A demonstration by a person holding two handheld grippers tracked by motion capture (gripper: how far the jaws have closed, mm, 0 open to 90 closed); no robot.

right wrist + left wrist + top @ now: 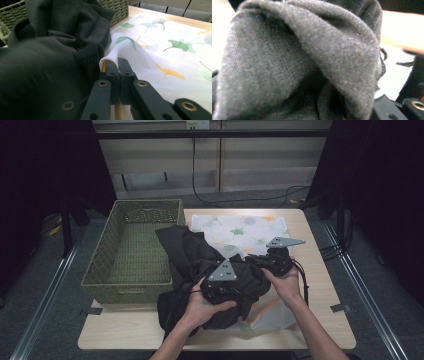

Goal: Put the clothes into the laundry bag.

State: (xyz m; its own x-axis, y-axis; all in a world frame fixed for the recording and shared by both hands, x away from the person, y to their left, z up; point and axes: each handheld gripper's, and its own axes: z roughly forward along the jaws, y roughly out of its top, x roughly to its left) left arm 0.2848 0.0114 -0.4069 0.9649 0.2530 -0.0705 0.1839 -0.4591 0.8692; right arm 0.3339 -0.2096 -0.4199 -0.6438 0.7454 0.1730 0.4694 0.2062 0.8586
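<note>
Woven green wicker is sitting at the far left, the basket (pixel 132 251) standing empty on the table (pixel 320 290) with its near corner just touched by the dark garment (pixel 200 270), which is spilling from the basket's rim across the middle of the tabletop. Moving rightward, the left gripper (pixel 220 290) is pressing into that heap of grey-black fabric (pixel 294 62), the left hand (pixel 202 307) wrapped around it from below; in the left gripper view the cloth is crowding so close that nobody can say whether those jaws are spread or biting. Further right, the right gripper (pixel 117 63) is sitting with its jaws pressed together, pinching a raised fold of the white leaf-printed cloth (pixel 170 52) right beside the dark garment's edge, probably to keep that sheet anchored while the bundle on top of it is being worked. The right hand (pixel 285 282) is resting low over the printed sheet (pixel 245 232), which is lying flat beneath the clothing and reaching towards the table's far right side.
</note>
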